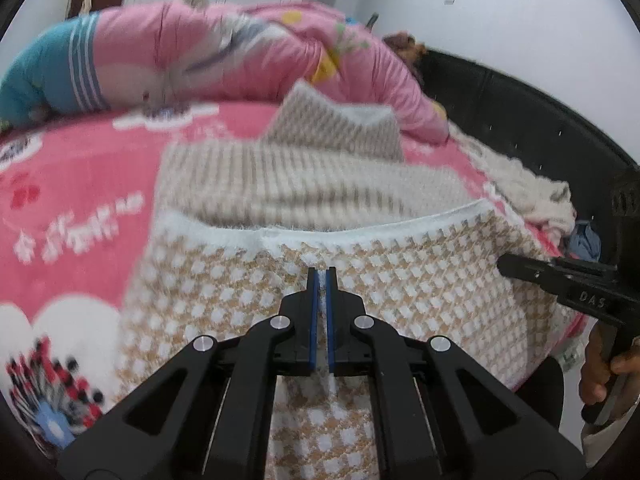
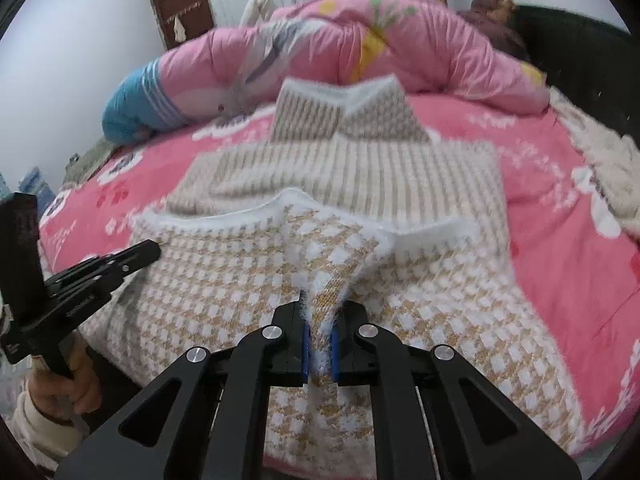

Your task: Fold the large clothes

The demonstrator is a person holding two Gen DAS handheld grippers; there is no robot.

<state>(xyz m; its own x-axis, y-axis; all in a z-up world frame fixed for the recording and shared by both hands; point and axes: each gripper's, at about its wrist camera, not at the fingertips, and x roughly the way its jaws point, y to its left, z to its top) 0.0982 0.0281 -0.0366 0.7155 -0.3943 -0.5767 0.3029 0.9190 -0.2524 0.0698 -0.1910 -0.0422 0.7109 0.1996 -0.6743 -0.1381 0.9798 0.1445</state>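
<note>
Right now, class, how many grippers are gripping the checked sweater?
2. The left gripper pinches the sweater at its near edge; the right gripper pinches a raised fold of the same edge, further right.

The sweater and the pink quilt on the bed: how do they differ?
The sweater is a fuzzy tan-and-white knit, checked on one side and striped on the other; the pink quilt is smooth and puffy with cartoon prints. The sweater lies fairly flat near the front edge, its hem pinched by both claws; the quilt is heaped at the far side, untouched. Both rest on the pink bedspread.
</note>
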